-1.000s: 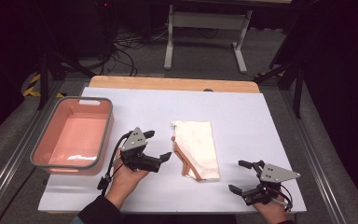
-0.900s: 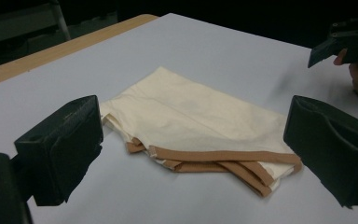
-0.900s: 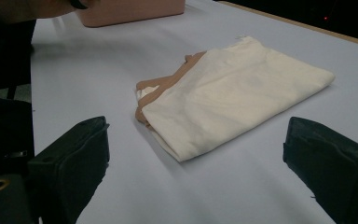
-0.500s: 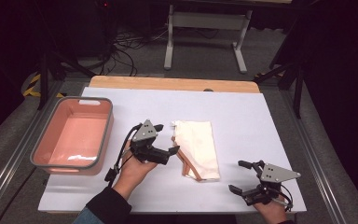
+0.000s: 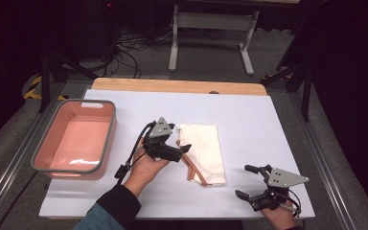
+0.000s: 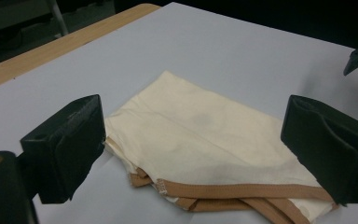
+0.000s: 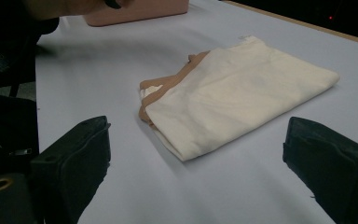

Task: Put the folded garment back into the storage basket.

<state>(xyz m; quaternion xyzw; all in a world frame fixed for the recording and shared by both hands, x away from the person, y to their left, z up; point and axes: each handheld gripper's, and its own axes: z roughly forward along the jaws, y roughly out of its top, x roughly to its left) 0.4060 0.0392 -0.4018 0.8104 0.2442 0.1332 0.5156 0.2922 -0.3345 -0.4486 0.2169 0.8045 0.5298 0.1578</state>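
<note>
A folded cream cloth (image 5: 203, 151) with tan edging lies in the middle of the white table (image 5: 249, 120). My left gripper (image 5: 181, 143) is open at the cloth's left edge, its jaws spread wide on either side of the cloth (image 6: 214, 140) and just above it. My right gripper (image 5: 245, 181) is open near the table's front right, a little short of the cloth's near corner. In the right gripper view the cloth (image 7: 233, 98) lies ahead between the spread jaws, apart from them.
A pink tub (image 5: 76, 139) with a grey rim stands at the table's left side. A wooden strip (image 5: 172, 86) runs along the far edge. Bare table surface lies to the right and behind the cloth.
My left gripper has moved right and forward, from beside the cloth to over its left edge. The right gripper has stayed in place.
</note>
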